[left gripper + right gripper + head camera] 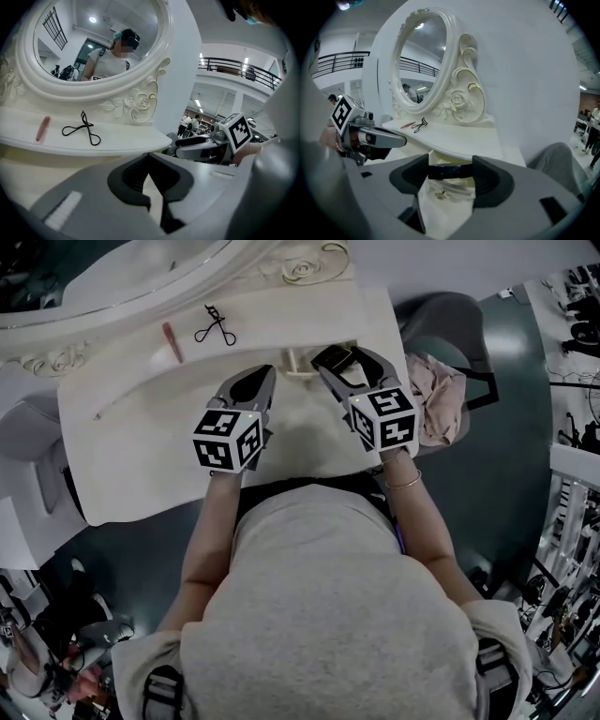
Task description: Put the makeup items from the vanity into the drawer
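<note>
Right gripper (450,171) pinches a dark, flat rectangular compact (335,357) at the cream vanity's (141,442) front edge, presumably drawer-bound; left gripper (150,159) waits alongside, pressed together, empty.

Place: large indoor hall with a dressing corner set up in it.
Set piece: white carved vanity (131,437) with oval mirror (93,47), upper left of frame.
Hall signs: railed mezzanine (243,72) at upper right; bystanders (190,124) at centre right.
Floor edge: cables and gear (572,568), right side.
</note>
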